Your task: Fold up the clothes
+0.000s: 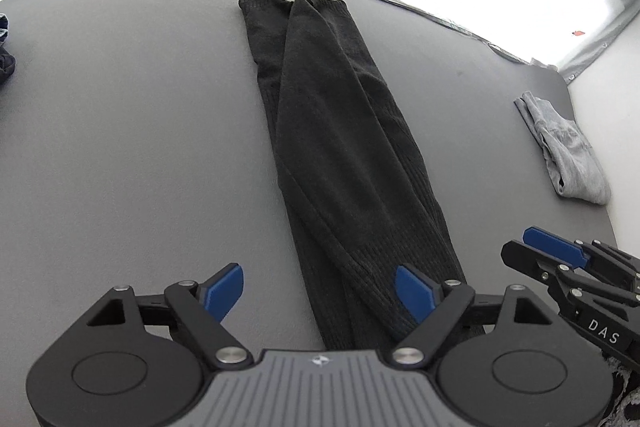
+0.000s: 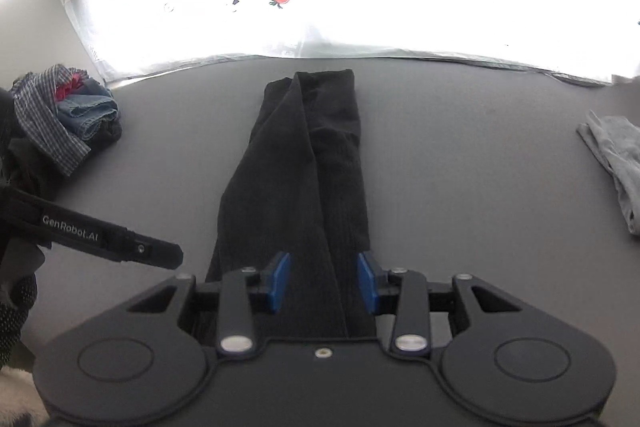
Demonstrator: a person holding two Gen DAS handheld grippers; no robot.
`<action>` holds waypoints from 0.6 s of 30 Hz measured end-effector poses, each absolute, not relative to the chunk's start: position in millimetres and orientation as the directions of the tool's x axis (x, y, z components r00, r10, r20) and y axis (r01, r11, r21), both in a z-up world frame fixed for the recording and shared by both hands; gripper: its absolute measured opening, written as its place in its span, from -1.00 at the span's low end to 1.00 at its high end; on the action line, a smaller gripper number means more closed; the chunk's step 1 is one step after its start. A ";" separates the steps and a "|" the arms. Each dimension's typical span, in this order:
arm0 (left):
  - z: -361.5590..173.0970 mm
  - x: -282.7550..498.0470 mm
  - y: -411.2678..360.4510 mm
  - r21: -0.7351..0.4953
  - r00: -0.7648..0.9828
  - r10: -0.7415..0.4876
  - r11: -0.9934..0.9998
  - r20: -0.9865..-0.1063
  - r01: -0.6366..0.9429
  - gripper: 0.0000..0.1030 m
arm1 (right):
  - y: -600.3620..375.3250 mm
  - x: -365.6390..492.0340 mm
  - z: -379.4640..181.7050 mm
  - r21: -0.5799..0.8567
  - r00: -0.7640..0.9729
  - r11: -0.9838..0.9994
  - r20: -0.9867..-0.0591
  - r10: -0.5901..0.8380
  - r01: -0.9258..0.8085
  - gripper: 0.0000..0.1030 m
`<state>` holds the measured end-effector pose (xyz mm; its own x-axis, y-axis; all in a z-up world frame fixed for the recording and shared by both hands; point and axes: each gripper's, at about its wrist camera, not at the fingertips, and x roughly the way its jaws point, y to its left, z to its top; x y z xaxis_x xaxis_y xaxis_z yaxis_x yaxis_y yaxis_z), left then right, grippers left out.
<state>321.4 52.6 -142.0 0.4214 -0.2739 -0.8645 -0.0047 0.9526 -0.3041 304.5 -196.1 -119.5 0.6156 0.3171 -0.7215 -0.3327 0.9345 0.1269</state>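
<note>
Plainly "GenRobot.AI" on left gripper (image 2: 160, 255), "DAS" on right gripper (image 1: 560, 247); both fingers apart.

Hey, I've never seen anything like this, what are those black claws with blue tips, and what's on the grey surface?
These are two handheld grippers, one in each of a person's hands, each with a camera looking along its fingers. One picture is from the left gripper, the other from the right gripper. Both are open and hold nothing. On the grey table lies a long dark garment, folded lengthwise into a narrow strip, its near end below both grippers. A grey garment lies to the right, and a pile of clothes to the left.
</note>
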 end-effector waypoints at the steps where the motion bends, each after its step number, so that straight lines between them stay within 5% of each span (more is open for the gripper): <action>1: -142.1 326.4 54.7 -0.301 0.426 -0.267 0.953 -0.864 -0.013 0.65 | -192.6 313.9 -118.7 0.130 0.614 0.928 -0.717 0.331 -0.349 -0.26; 10: -148.7 392.8 86.1 -0.308 0.470 -0.215 0.942 -0.856 -0.130 0.66 | -143.5 452.3 -122.7 0.268 0.561 0.863 -0.670 0.486 -0.428 -0.27; 17: -177.1 440.0 112.9 -0.328 0.451 -0.195 0.914 -0.871 -0.237 0.67 | -85.0 570.6 -162.5 0.283 0.483 0.853 -0.726 0.490 -0.439 -0.28; 18: -181.4 444.0 115.9 -0.317 0.444 -0.183 0.916 -0.877 -0.248 0.67 | -76.9 580.2 -171.3 0.266 0.471 0.856 -0.743 0.475 -0.443 -0.45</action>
<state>444.0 115.9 -181.4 0.4435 -0.1833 -0.8773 -0.2480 0.9156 -0.3166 580.2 -76.9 -171.3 0.4711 0.4747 -0.7434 -0.4432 0.8561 0.2658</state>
